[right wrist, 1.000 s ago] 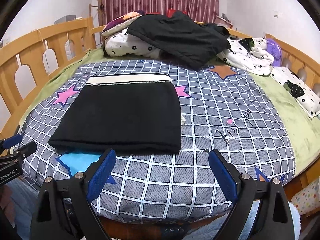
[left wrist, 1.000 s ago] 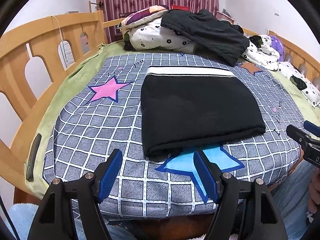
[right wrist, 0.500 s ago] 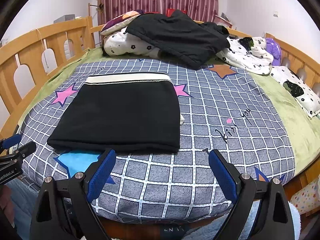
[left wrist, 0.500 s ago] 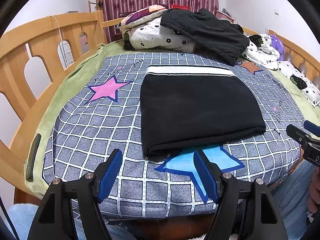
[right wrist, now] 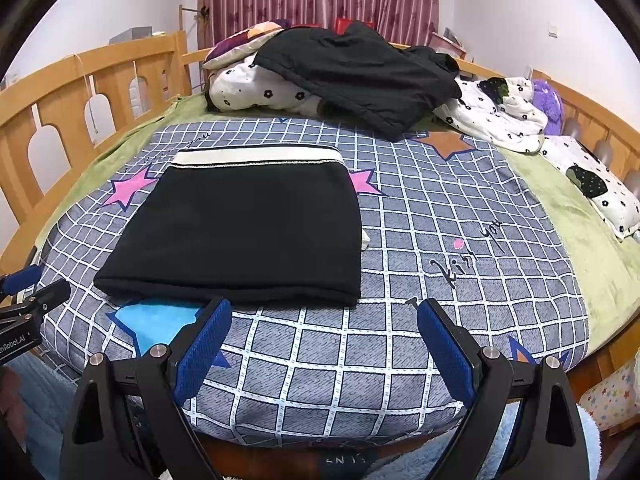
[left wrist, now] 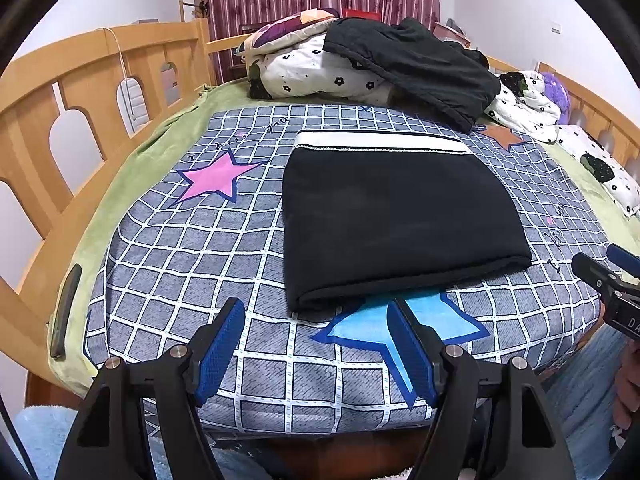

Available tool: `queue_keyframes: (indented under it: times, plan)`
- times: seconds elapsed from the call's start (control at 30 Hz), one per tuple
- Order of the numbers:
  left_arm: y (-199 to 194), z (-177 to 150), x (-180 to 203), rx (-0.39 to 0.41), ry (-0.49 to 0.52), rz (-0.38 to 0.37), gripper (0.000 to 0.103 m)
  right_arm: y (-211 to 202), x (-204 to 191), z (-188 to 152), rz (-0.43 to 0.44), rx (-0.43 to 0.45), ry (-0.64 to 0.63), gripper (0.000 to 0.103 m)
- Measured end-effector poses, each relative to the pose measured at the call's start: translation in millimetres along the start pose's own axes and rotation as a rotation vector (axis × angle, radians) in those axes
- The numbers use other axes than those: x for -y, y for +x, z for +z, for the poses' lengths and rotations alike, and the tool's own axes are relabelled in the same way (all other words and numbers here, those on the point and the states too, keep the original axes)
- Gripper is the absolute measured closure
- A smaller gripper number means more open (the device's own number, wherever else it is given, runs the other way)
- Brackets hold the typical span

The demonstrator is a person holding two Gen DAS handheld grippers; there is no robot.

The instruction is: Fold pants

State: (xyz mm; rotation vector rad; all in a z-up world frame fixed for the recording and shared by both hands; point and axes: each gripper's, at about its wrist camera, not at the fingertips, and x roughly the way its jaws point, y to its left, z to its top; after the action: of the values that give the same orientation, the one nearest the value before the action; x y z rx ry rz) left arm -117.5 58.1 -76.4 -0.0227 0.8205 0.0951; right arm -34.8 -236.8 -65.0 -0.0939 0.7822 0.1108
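Note:
Black pants [left wrist: 396, 216] with a white waistband lie folded into a flat rectangle on the grey checked bedspread [left wrist: 192, 264]; they also show in the right wrist view [right wrist: 248, 236]. My left gripper [left wrist: 316, 312] is open and empty, just short of the pants' near folded edge. My right gripper [right wrist: 324, 312] is open and empty, at the near edge by the pants' right corner. Each gripper shows at the other view's edge, the right gripper [left wrist: 604, 272] and the left gripper [right wrist: 36, 288].
A pile of floral bedding [left wrist: 316, 68] with a dark garment [left wrist: 416, 68] on top lies at the far end. Wooden rails [left wrist: 80, 92] run along both sides. A dark flat object [left wrist: 66, 312] lies at the left edge. White floral cloth [right wrist: 496, 116] lies at far right.

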Motion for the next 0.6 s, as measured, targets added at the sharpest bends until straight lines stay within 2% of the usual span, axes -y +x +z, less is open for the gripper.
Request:
queue_keyframes:
  times: [0.6]
  plan:
    - [-1.8,-0.9,3.7,0.002,0.003,0.009,0.031,-2.2,1.1,-0.3,-0.006,0.003,0.001,0.01]
